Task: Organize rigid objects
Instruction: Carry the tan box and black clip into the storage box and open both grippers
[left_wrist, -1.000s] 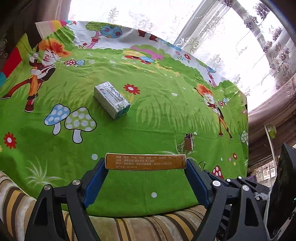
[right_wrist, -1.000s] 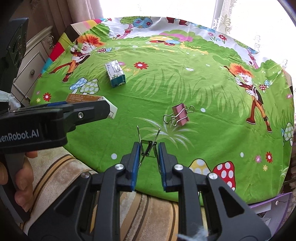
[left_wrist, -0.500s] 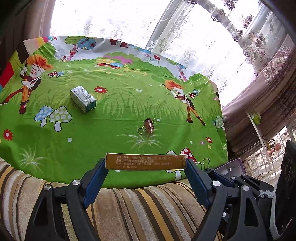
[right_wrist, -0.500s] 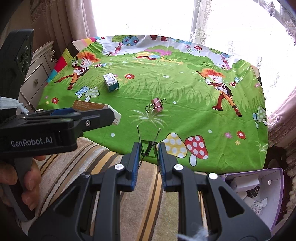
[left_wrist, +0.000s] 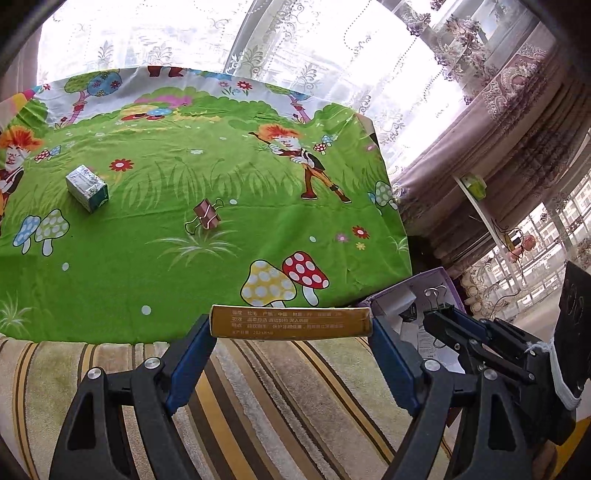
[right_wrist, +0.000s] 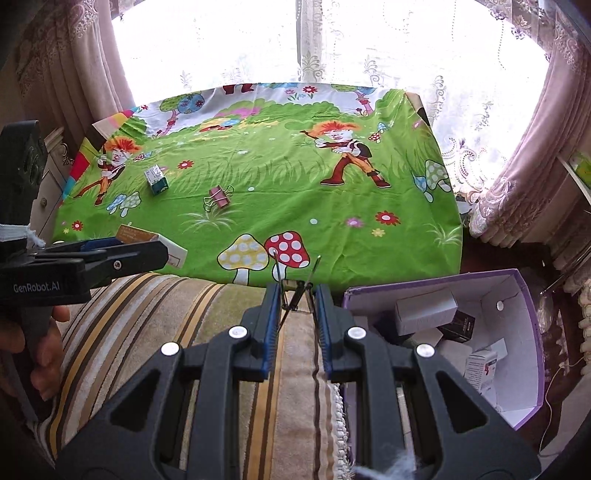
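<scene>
The left gripper (left_wrist: 290, 332) clamps an orange carton (left_wrist: 290, 322), the right gripper (right_wrist: 295, 299) pinches a black binder clip (right_wrist: 293, 290), both near the purple box (right_wrist: 517, 291) (already part-filled), while a pink clip (right_wrist: 219, 197) and green-white carton (right_wrist: 156, 180) remain mid-tablecloth (right_wrist: 332, 229)

A green cartoon-print cloth (right_wrist: 332, 229) carries a small white-and-green box (right_wrist: 156, 179) and a pink binder clip (right_wrist: 219, 197)
</scene>
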